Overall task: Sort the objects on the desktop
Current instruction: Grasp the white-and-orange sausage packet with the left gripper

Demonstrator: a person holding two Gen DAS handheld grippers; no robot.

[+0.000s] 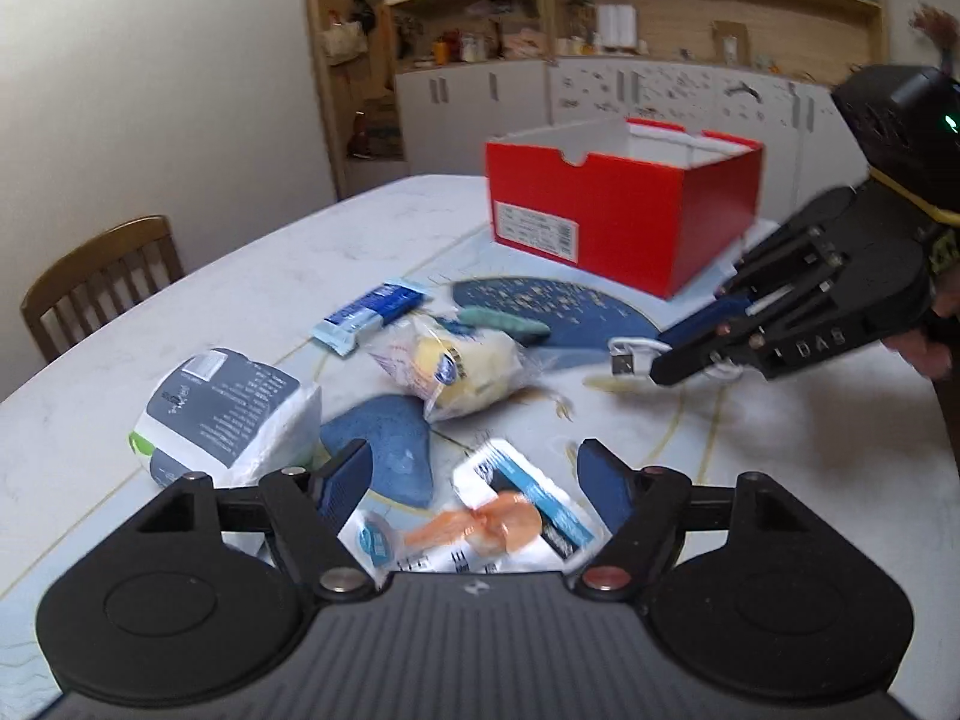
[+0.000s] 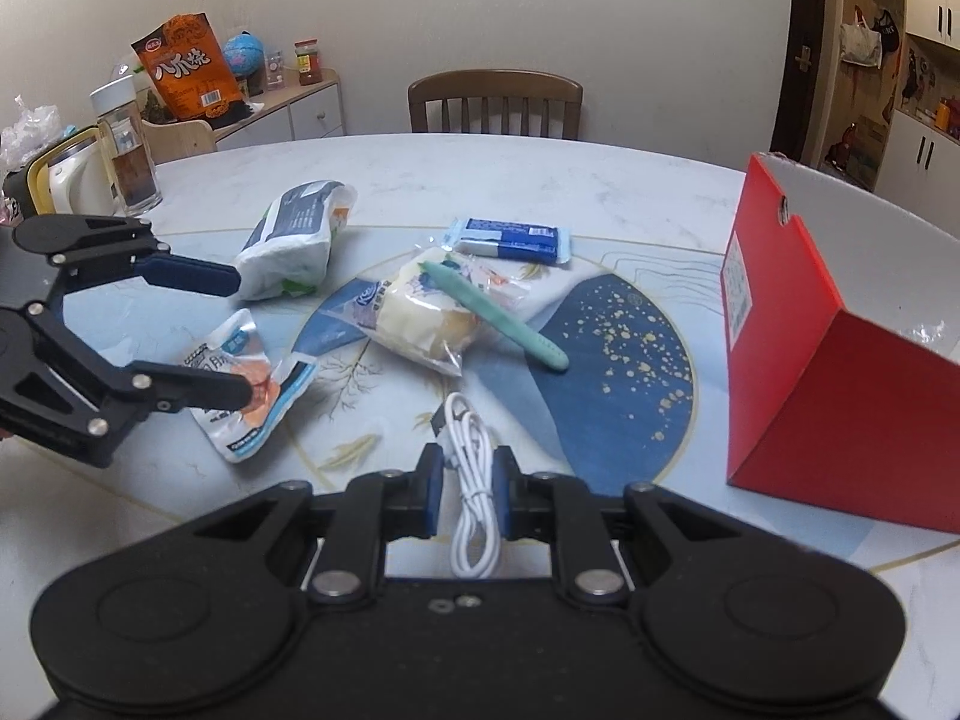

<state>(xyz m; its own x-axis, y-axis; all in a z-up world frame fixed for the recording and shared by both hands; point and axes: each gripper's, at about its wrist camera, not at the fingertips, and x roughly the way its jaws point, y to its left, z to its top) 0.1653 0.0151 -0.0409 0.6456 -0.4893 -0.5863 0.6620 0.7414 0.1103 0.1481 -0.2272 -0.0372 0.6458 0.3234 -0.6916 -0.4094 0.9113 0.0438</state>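
Observation:
My left gripper [image 1: 475, 462] [image 2: 243, 335] is open above a white-and-blue snack packet [image 1: 498, 516] [image 2: 240, 396] with an orange picture, which lies on the table between its fingers. My right gripper [image 2: 470, 453] [image 1: 663, 354] is shut on a coiled white USB cable [image 2: 474, 480], whose plug [image 1: 624, 360] sticks out in front. A red cardboard box [image 1: 624, 216] [image 2: 840, 372] stands open at the table's far side. A green pen [image 1: 504, 324] [image 2: 498, 315] rests across a bread packet [image 1: 468, 366] [image 2: 420, 318].
A blue wafer packet [image 1: 372, 315] [image 2: 510, 240] and a grey-white tissue pack [image 1: 222, 414] [image 2: 294, 234] lie on the marble table [image 1: 300, 252]. A wooden chair [image 2: 495, 102] stands at its edge. A water bottle [image 2: 126, 150] and a kettle [image 2: 66, 180] stand at the table's rim.

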